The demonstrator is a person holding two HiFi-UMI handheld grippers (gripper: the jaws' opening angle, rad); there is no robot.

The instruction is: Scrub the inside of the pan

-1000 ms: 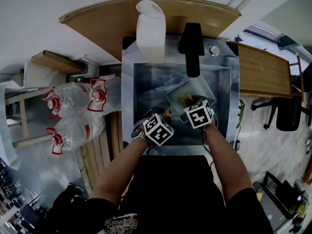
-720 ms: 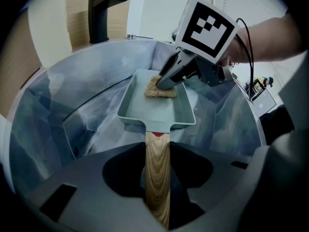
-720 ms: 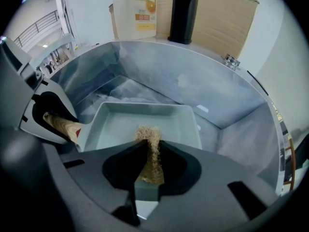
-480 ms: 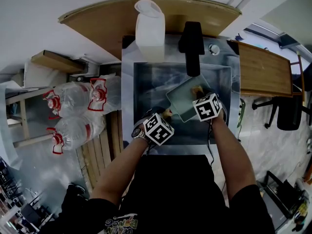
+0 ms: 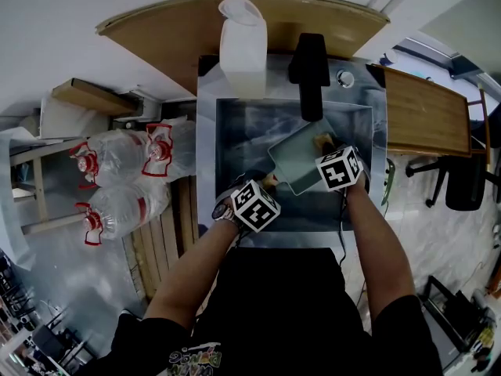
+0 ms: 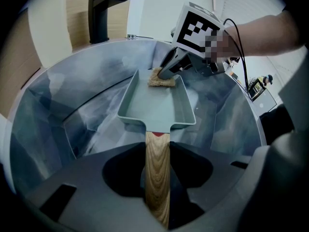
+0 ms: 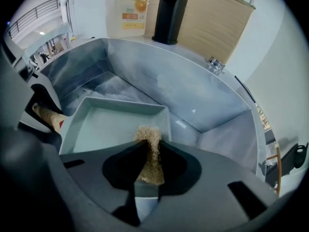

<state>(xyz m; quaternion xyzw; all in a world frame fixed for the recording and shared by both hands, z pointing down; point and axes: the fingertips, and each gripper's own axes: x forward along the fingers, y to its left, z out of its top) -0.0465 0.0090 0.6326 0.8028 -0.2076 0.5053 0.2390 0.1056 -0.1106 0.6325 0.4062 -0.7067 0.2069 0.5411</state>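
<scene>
Steel sink (image 5: 235, 128), black tap (image 5: 309, 69) behind: grey-green pan (image 6: 157, 105) held inside. Left gripper (image 6: 157, 175) fingers clamp its wooden handle (image 6: 158, 151); right gripper (image 7: 149, 166) fingers pinch sponge (image 7: 147, 137) against pan's far corner. Scrubbing apparently under way, unfinished.

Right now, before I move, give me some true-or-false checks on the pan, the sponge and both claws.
1. The left claw grips the wooden handle of the pan. True.
2. The right claw is empty. False: it is shut on the sponge.
3. The sponge sits at the pan's end far from the handle. True.
4. The pan lies on the wooden board beside the sink. False: it is inside the sink.
5. Water runs from the tap. False: no stream shows.
</scene>
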